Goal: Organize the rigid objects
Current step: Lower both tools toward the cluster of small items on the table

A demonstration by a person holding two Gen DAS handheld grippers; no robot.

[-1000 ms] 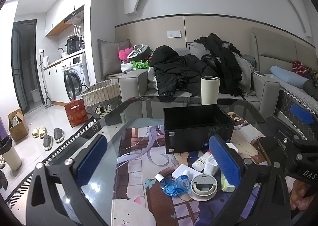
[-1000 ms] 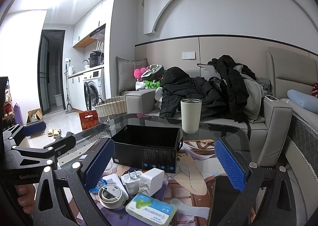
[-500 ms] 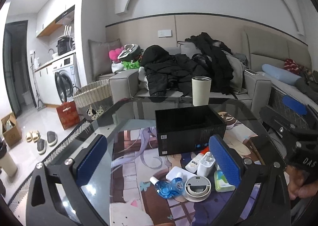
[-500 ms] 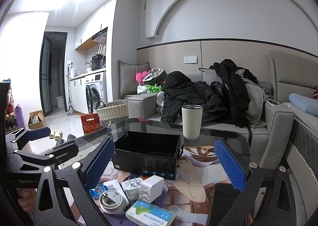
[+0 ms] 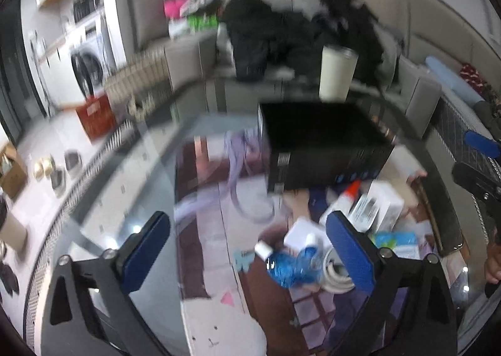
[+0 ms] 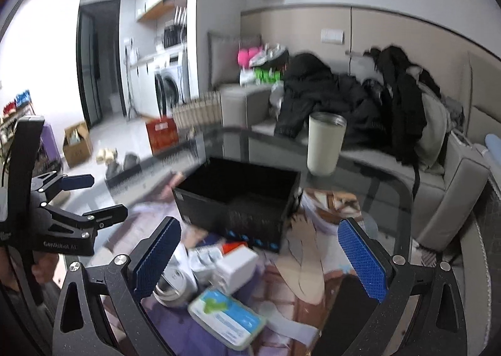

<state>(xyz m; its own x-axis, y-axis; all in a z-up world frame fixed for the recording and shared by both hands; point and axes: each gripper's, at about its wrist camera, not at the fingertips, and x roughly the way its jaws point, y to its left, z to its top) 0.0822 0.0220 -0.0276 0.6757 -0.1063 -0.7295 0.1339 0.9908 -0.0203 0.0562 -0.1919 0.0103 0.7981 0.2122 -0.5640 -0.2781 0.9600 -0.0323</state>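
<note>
An open black box (image 5: 322, 143) stands mid-table, with a cream tumbler (image 5: 336, 72) behind it. In front of the box lie small items: a blue bottle (image 5: 288, 265), a round white device (image 5: 335, 271), a white charger box (image 5: 379, 205) and a teal pack (image 5: 397, 238). My left gripper (image 5: 249, 249) hovers over the bottle, its jaws closing with nothing pressed between them. My right gripper (image 6: 260, 257) is open above the white charger (image 6: 238, 265) and teal pack (image 6: 228, 318), short of the black box (image 6: 238, 199). Both views are motion-blurred.
The glass table (image 5: 131, 187) covers a printed mat. A black phone (image 6: 344, 318) lies at the right. Behind are a sofa piled with dark clothes (image 6: 344, 99), a wicker basket (image 6: 194, 111) and a red box (image 6: 162, 133). The left gripper (image 6: 94, 198) shows at the left edge.
Both grippers have tipped down toward the table and moved closer to the pile of small items, which now looms larger. The box and items have not moved.
</note>
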